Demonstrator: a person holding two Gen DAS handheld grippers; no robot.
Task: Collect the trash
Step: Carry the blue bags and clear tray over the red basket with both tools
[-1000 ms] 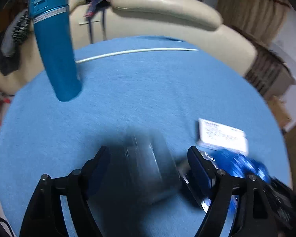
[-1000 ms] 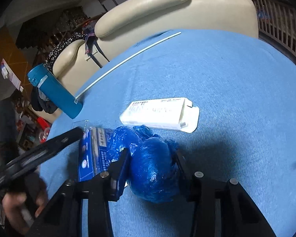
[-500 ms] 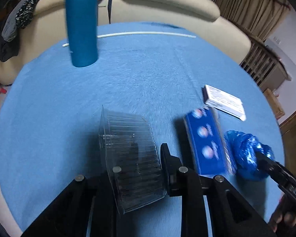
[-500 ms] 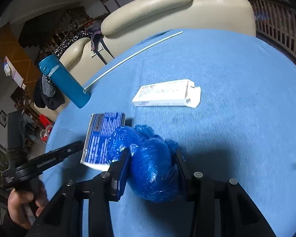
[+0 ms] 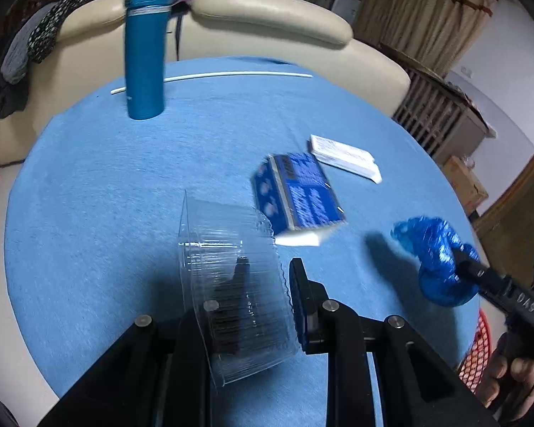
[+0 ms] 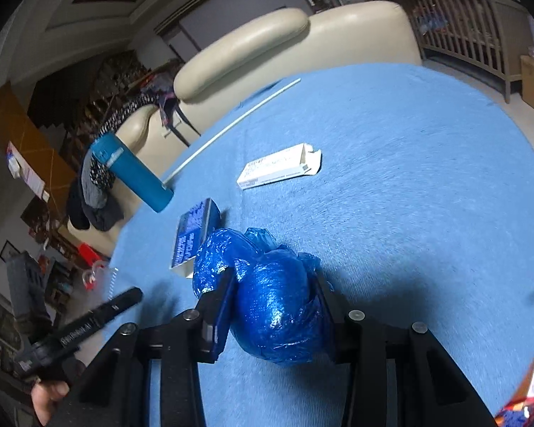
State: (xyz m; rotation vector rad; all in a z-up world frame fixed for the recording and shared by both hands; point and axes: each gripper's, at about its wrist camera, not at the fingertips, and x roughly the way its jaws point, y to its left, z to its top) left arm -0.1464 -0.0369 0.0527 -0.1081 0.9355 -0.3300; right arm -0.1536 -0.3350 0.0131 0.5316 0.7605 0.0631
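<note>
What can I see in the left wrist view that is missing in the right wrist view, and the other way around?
Only the left wrist view shows the clear ribbed plastic container that the left claw pinches by its wall.

Only the right wrist view shows the right claw from behind, shut on both sides of the crumpled blue plastic bag.

Both show the teal cylindrical bottle, blue printed box, white flat carton and thin white rod.

left gripper (image 5: pixel 267 277) jaws pinch clear plastic container (image 5: pixel 231 284) wall; right gripper (image 5: pixel 461 263) grips blue bag (image 5: pixel 434 252).
</note>
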